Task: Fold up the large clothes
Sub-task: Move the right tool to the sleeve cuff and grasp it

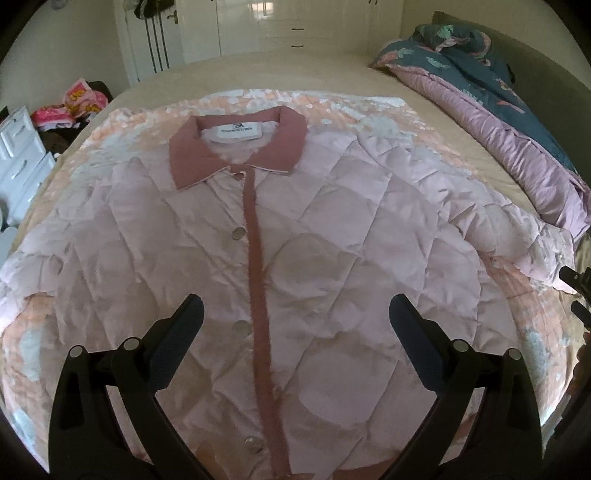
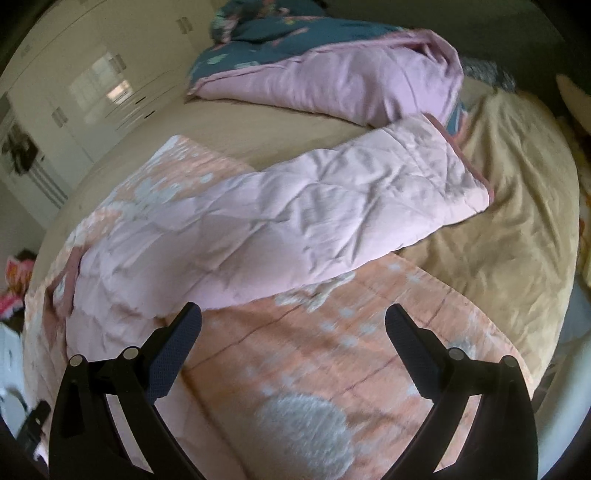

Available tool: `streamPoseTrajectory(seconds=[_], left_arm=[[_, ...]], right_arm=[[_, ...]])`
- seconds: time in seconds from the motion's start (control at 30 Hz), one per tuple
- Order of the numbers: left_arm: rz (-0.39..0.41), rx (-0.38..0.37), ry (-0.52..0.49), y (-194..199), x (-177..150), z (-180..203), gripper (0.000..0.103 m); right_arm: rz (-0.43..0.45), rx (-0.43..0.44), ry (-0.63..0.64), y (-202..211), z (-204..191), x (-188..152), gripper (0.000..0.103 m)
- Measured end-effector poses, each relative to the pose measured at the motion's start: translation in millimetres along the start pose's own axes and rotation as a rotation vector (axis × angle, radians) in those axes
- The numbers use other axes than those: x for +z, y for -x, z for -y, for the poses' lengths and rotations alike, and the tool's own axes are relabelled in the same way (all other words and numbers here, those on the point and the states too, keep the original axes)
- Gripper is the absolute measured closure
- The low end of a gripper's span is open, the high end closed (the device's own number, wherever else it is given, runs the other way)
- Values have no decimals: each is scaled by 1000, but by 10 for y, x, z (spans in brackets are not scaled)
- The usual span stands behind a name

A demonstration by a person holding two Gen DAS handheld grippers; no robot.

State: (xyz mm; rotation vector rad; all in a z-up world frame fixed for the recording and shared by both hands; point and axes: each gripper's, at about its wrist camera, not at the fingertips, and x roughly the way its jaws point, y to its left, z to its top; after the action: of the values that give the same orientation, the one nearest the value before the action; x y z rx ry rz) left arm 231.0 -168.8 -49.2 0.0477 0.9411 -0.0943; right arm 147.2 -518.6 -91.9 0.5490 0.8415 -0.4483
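A pale pink quilted jacket [image 1: 332, 229] with a darker pink collar [image 1: 236, 147] and front placket lies flat, front up and buttoned, on a peach patterned blanket [image 1: 122, 122] on the bed. My left gripper [image 1: 295, 314] is open and empty, above the jacket's lower front, its fingers either side of the placket. In the right wrist view the jacket's sleeve [image 2: 332, 206] stretches out to the right, its cuff [image 2: 476, 177] on the beige sheet. My right gripper [image 2: 293, 321] is open and empty above the blanket [image 2: 332, 369], just below the sleeve.
A rolled lilac and teal duvet [image 1: 517, 110] lies along the bed's far right side; it also shows in the right wrist view [image 2: 332, 74]. White wardrobes [image 1: 277, 26] stand behind the bed. A white drawer unit [image 1: 18, 155] and a pile of pink clothes [image 1: 70, 107] are at the left.
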Motion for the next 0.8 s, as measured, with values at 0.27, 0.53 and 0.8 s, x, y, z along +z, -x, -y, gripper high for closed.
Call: streamPoseTrajectory(seconds=[0.27,0.53,0.8], left_arm=[[-34,-14,22,-256,139,84,9],[-56,-4,31,-428,200,99,9],[-55,28,17,-426,254,-33,9]], right_arm=[[-22,-60,-114,-372,380,204,4],[-20,-48,-294,-773,841,463,4],[64,6,-442,-900,1105,691,12]])
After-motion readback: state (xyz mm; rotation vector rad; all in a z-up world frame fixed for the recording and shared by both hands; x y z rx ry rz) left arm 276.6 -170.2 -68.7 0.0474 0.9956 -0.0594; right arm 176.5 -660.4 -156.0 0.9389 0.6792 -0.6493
